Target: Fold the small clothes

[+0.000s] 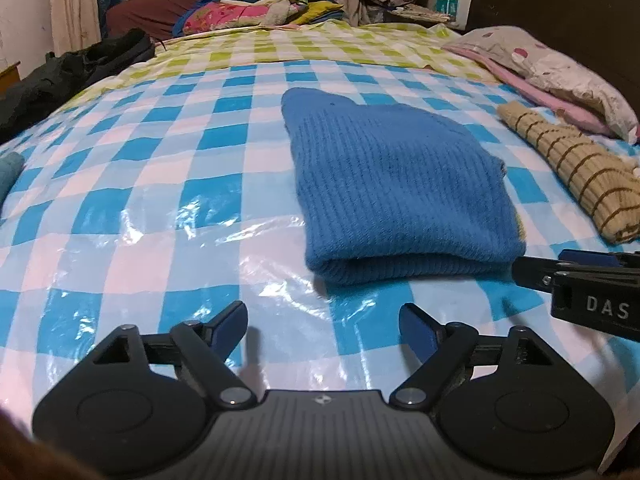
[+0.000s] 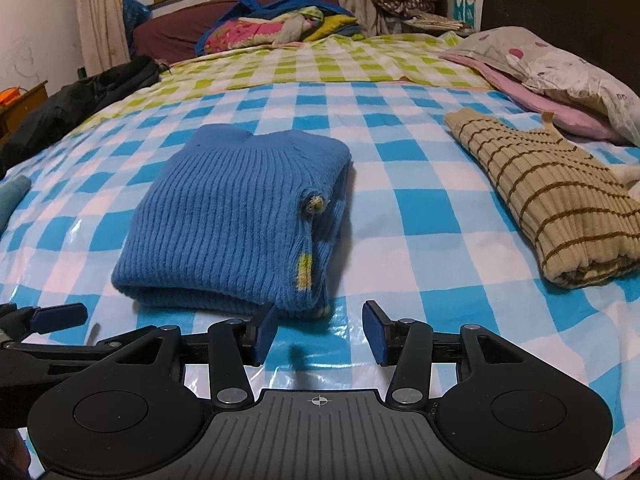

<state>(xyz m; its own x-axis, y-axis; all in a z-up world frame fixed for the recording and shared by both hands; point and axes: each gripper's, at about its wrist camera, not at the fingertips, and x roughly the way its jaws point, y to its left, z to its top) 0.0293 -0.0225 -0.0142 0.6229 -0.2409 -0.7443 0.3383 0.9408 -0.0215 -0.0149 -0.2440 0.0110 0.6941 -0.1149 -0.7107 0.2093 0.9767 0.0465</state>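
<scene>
A blue ribbed knit garment (image 1: 396, 188) (image 2: 240, 216) lies folded flat on the blue and white checked plastic sheet (image 1: 140, 184) (image 2: 400, 208) that covers the bed. My left gripper (image 1: 323, 330) hovers just in front of its near fold, open, nothing between the pads. My right gripper (image 2: 320, 330) sits at the garment's near right corner, open and empty too. The right gripper's finger (image 1: 576, 276) shows at the right edge of the left wrist view. A left finger (image 2: 52, 316) shows at the left edge of the right wrist view.
A folded beige sweater with brown stripes (image 1: 576, 184) (image 2: 560, 204) lies to the right. Pillows (image 2: 560, 76) sit behind it. Dark clothing (image 1: 68, 76) lies on the left, a teal cloth (image 1: 8, 172) at the left edge, and piled bedding (image 2: 272, 28) at the far end.
</scene>
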